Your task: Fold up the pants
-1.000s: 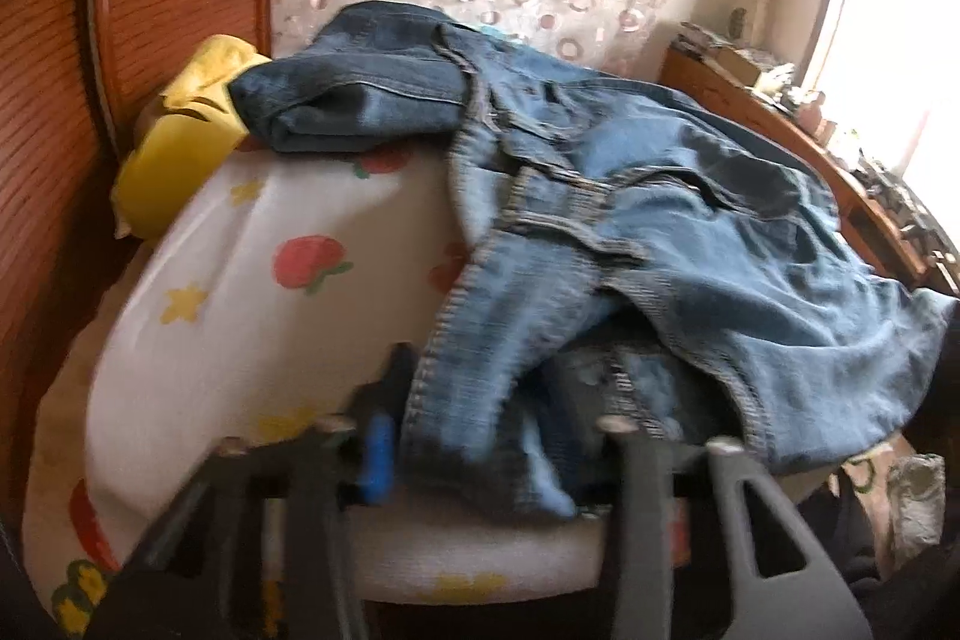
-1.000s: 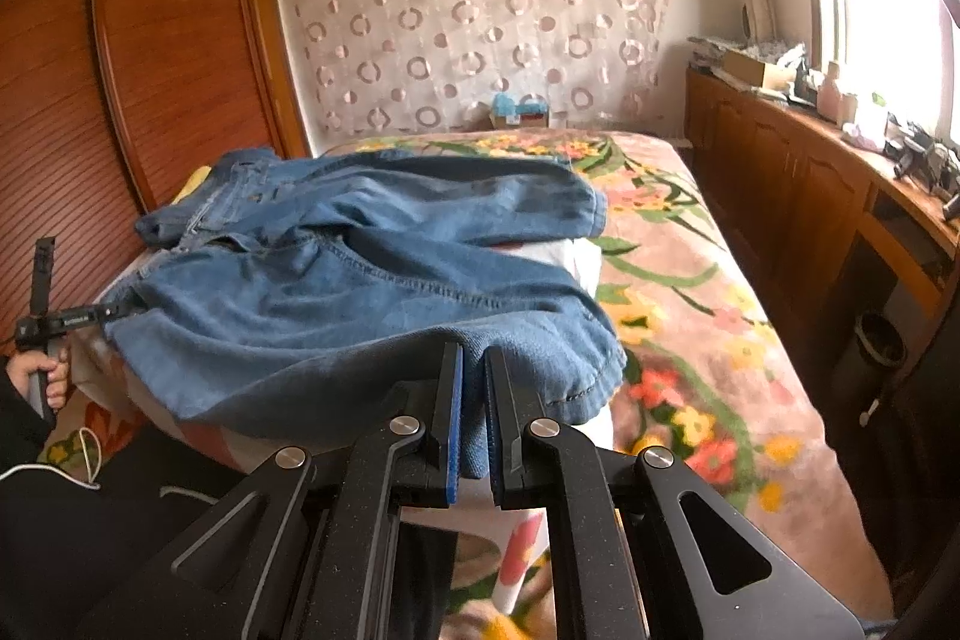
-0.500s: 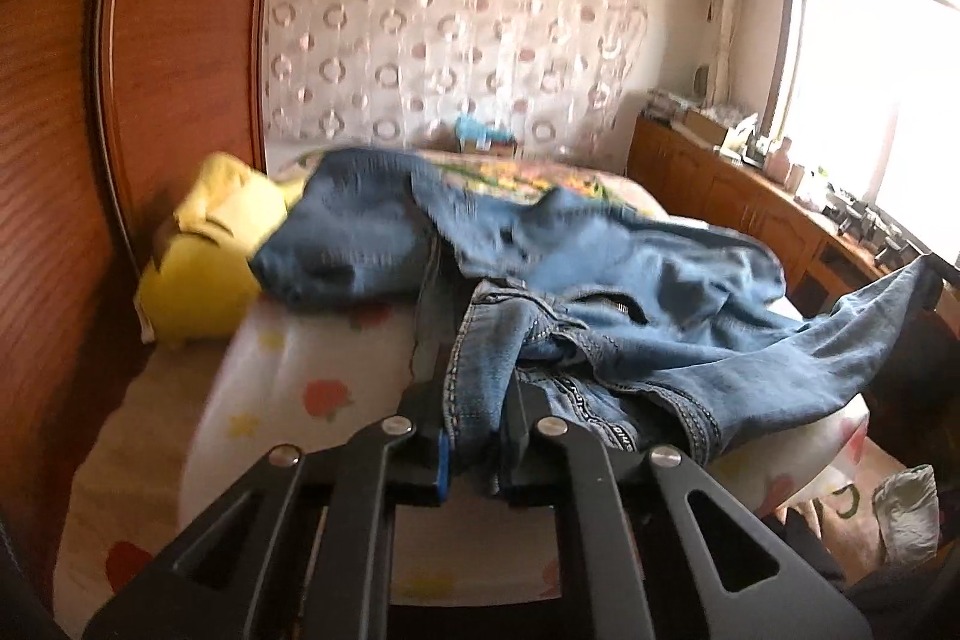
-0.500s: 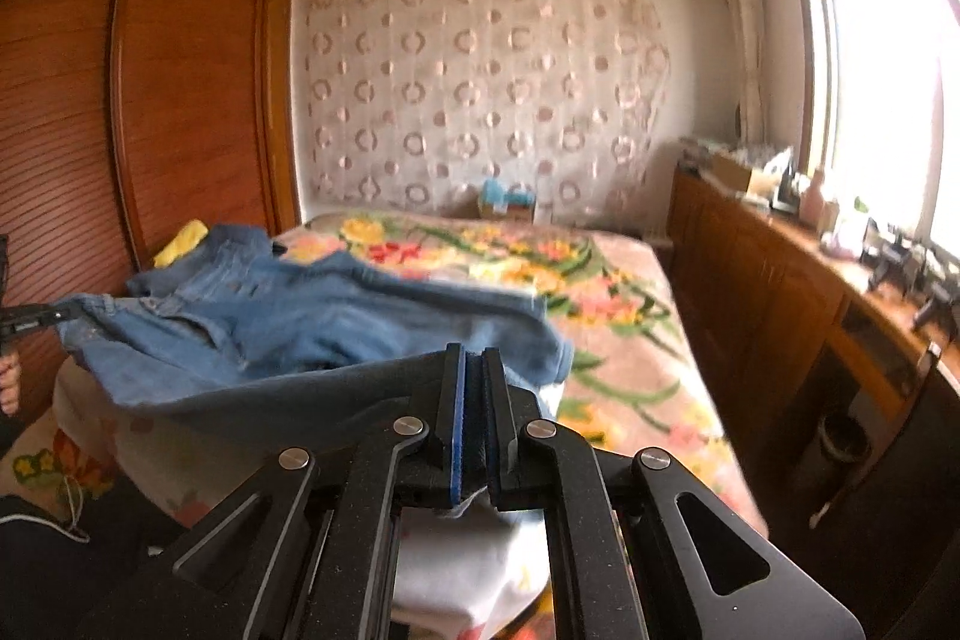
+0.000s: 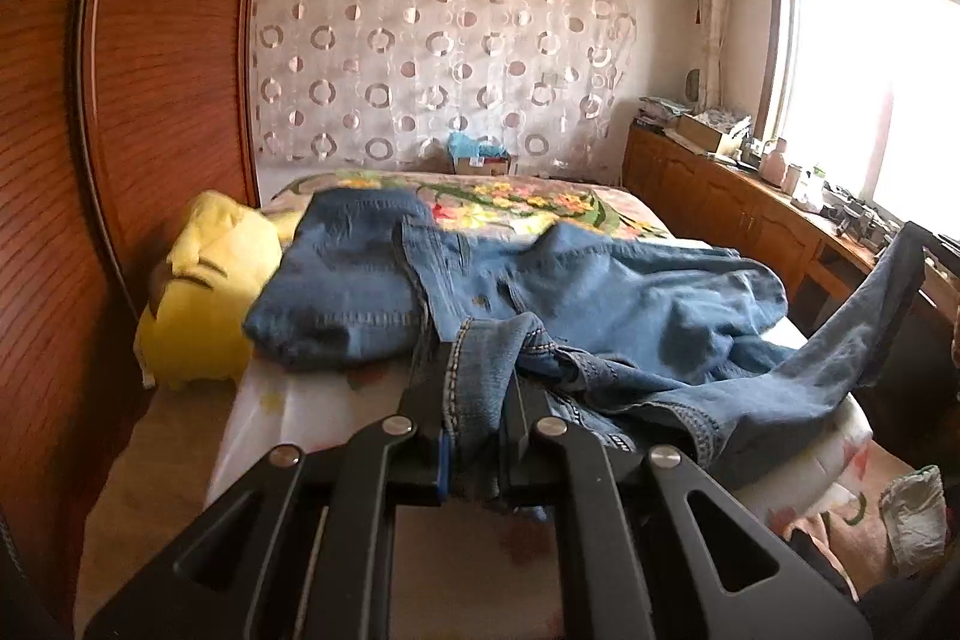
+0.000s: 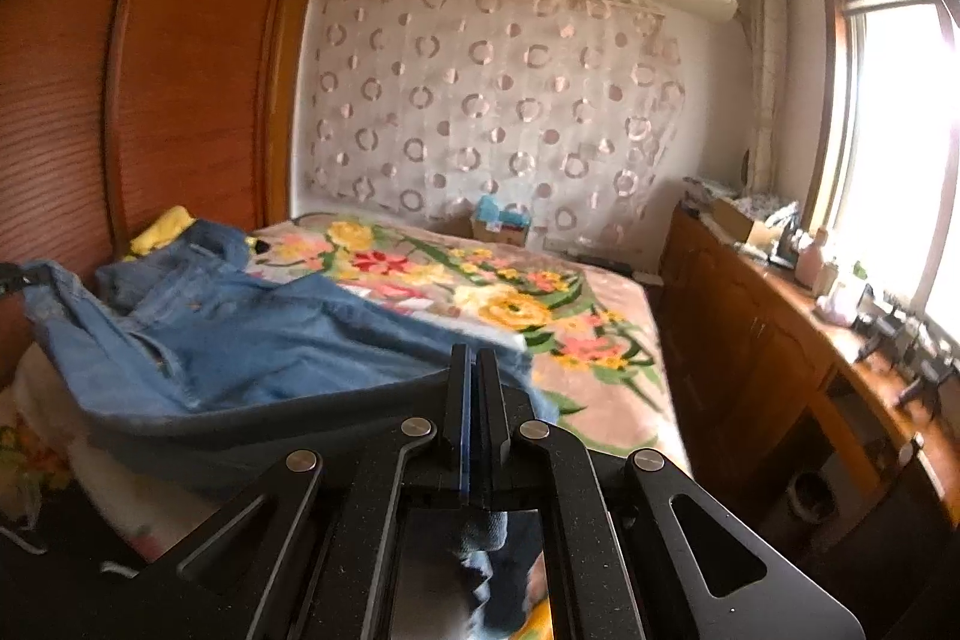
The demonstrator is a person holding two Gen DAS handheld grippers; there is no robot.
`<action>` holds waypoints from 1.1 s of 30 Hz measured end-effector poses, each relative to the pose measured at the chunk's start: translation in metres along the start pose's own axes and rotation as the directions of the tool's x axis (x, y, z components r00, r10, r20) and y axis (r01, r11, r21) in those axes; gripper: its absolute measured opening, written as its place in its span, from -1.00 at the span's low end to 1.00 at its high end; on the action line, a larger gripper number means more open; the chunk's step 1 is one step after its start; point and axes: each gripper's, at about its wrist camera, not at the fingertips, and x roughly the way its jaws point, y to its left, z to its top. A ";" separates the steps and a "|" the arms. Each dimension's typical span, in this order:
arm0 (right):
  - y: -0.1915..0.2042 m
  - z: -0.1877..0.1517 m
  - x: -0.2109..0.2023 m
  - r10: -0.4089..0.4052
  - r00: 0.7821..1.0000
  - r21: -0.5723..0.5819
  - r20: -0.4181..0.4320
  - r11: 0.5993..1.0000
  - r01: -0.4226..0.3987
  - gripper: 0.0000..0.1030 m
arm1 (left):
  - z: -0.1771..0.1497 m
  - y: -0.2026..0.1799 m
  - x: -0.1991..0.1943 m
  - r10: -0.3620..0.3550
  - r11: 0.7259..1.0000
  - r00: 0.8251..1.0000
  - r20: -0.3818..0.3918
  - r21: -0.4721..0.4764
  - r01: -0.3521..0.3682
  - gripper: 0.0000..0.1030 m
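One pair of jeans (image 5: 600, 304) sprawls across the near end of the bed (image 5: 522, 202), its edge lifted at two points. Two grippers: the left gripper (image 5: 474, 394) pinches a stitched hem at 6 o'clock, and the right gripper (image 6: 474, 400) is clenched on denim. One yellow pillow (image 5: 204, 292) sits at 9 o'clock beside the jeans.
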 end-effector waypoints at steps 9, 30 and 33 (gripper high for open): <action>-0.020 0.046 0.099 -0.104 0.994 -0.074 -0.032 0.992 0.101 -1.00 | 0.080 0.002 0.065 0.017 0.997 0.999 0.028 0.069 -0.019 -0.86; -0.048 0.034 0.328 -0.178 0.944 -0.016 -0.277 0.983 0.181 -1.00 | 0.099 0.009 0.240 0.045 0.995 0.977 -0.210 0.100 -0.024 -0.53; -0.037 0.022 0.331 -0.157 0.938 -0.018 -0.310 0.987 0.160 -0.95 | 0.089 0.015 0.234 0.044 0.997 0.976 -0.212 0.074 -0.029 -0.40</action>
